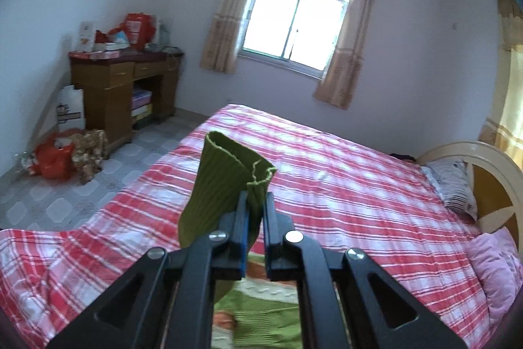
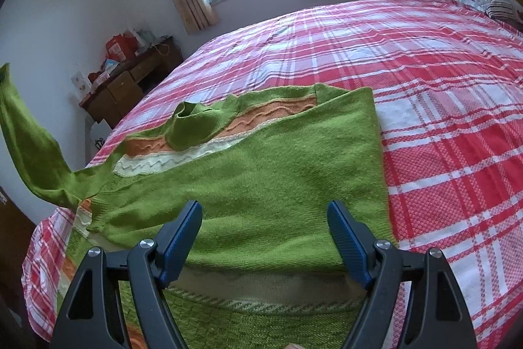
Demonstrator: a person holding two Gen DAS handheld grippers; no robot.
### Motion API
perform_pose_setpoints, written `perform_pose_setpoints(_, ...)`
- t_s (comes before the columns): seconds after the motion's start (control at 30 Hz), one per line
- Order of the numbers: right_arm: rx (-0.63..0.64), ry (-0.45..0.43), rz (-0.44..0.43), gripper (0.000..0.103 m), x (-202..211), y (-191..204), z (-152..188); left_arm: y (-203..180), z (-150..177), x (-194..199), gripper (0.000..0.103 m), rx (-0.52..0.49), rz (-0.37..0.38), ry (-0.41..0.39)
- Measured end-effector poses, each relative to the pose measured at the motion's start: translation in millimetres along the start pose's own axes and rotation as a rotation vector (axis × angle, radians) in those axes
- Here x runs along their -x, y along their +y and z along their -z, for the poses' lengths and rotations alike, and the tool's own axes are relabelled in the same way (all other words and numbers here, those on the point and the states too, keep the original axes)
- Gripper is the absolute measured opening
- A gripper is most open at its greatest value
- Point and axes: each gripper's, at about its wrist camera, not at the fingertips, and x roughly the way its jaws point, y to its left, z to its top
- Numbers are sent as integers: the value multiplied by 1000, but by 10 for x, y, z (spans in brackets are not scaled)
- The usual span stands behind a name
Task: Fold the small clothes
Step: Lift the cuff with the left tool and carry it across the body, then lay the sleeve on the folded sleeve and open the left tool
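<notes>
Sleeve lifted for the fold

The left gripper [image 1: 254, 201] is clenched on the green sweater's cuff [image 1: 235, 172], holding the sleeve [image 2: 29, 159] off the bed [image 2: 425, 87], probably to swing it across; the right gripper [image 2: 264, 218] hangs released over the sweater body [image 2: 261, 179] at the bed's near left.

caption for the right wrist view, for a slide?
Open right tongs hover over a green knit sweater on the plaid bedspread, its left sleeve lifted.
</notes>
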Motion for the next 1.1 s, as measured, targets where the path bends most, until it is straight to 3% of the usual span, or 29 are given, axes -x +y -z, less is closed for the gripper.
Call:
perform_pose_setpoints(0.37, -58, -55, -29, 80, 107, -110, 5, -891, 434, -496, 7, -62, 134, 83)
perform_pose_setpoints(0.53, -107, -102, -47, 80, 182, -209, 7, -1277, 856, -815, 7, -83, 165, 153)
perform_pose_setpoints(0.73, -178, -159, -76, 82, 268, -342, 19, -1711, 1437, -1194, 8, -160, 146, 255)
perform_pose_setpoints(0.77, -185, -165, -82, 83, 274, -355, 20, -1751, 1526, -1245, 13, -184, 127, 275)
perform_pose_setpoints(0.87, -194, -173, -100, 84, 287, -375, 22, -1834, 1750, -1294, 43, -256, 108, 344)
perform_pose_setpoints(1.0, -213, -181, -115, 84, 301, -411, 25, -1612, 1824, -952, 69, -359, 106, 265)
perform_pose_setpoints(1.1, -216, -181, -111, 84, 303, -410, 29, -1229, 1759, -846, 78, -405, 7, 205)
